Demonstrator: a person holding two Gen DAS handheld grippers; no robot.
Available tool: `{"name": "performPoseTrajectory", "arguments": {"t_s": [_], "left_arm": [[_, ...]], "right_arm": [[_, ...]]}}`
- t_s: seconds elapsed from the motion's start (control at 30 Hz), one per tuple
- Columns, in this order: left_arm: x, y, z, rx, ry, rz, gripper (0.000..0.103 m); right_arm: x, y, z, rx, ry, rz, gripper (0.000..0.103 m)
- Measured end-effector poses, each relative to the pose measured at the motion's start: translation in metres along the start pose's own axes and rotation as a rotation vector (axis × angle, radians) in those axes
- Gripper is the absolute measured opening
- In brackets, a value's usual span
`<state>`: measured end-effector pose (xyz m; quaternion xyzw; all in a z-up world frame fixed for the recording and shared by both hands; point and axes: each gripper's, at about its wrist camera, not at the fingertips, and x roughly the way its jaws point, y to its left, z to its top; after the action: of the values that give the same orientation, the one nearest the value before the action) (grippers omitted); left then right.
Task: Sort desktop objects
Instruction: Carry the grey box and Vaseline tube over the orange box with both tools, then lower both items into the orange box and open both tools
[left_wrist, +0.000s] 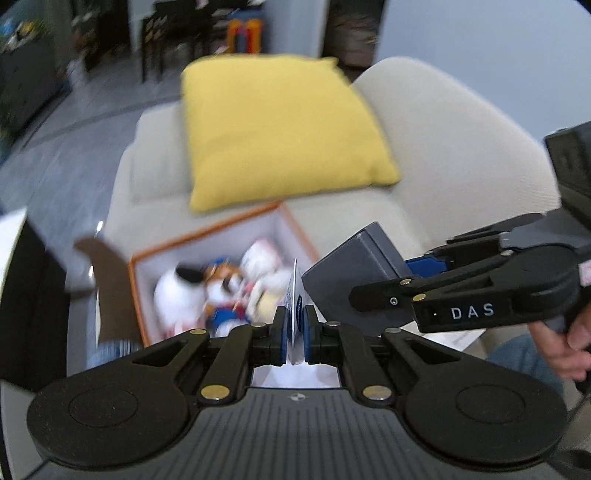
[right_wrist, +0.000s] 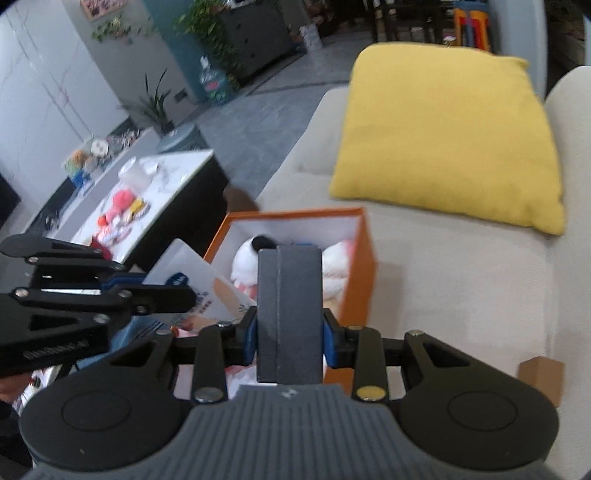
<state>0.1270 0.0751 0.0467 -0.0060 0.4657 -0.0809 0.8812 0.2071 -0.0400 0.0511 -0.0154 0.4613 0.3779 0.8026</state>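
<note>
My left gripper (left_wrist: 294, 332) is shut on a thin white printed card (left_wrist: 294, 295), held edge-on above an orange box (left_wrist: 221, 229) that holds several plush toys (left_wrist: 221, 288). In the right wrist view the same card (right_wrist: 199, 284) shows its face, pinched by the left gripper (right_wrist: 162, 288). My right gripper (right_wrist: 290, 341) is shut on a dark grey rectangular box (right_wrist: 288, 314), held upright over the orange box (right_wrist: 354, 280). From the left wrist view the grey box (left_wrist: 351, 273) and the right gripper (left_wrist: 417, 273) sit just right of the card.
The orange box rests on a beige sofa (right_wrist: 443, 280) with a yellow cushion (right_wrist: 443, 136) behind it. A white-topped low table (right_wrist: 155, 195) with toys stands at the left. A small brown block (right_wrist: 543, 376) lies on the sofa. A hand (left_wrist: 569, 343) holds the right gripper.
</note>
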Motion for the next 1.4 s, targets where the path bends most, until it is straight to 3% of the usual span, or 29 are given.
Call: {"name": "performPoseTrajectory", "arguments": {"t_s": [0.23, 0.37, 0.73, 0.93, 1.07, 1.17, 1.4], "left_arm": [[0.053, 0.031, -0.023, -0.135, 0.099, 0.023, 0.008], [0.067, 0.037, -0.029, -0.147, 0.107, 0.045, 0.008], [0.088, 0.052, -0.034, -0.205, 0.115, 0.030, 0.008], [0.087, 0.061, -0.036, -0.253, 0.096, 0.031, 0.008], [0.086, 0.066, -0.039, -0.288, 0.093, -0.008, 0.010], [0.073, 0.070, -0.039, -0.304, 0.056, -0.031, 0.016], [0.036, 0.078, -0.041, -0.307, -0.031, -0.032, 0.019]], "right_arm": [[0.065, 0.011, -0.004, 0.050, 0.129, -0.061, 0.036], [0.088, 0.011, -0.006, 0.072, 0.173, -0.109, 0.035], [0.120, 0.000, -0.006, 0.142, 0.259, -0.136, 0.036], [0.128, 0.006, -0.003, 0.133, 0.276, -0.146, 0.036], [0.130, 0.009, -0.002, 0.123, 0.286, -0.166, 0.036], [0.130, 0.013, -0.004, 0.124, 0.303, -0.178, 0.036], [0.138, 0.030, -0.012, 0.091, 0.317, -0.236, 0.036]]}}
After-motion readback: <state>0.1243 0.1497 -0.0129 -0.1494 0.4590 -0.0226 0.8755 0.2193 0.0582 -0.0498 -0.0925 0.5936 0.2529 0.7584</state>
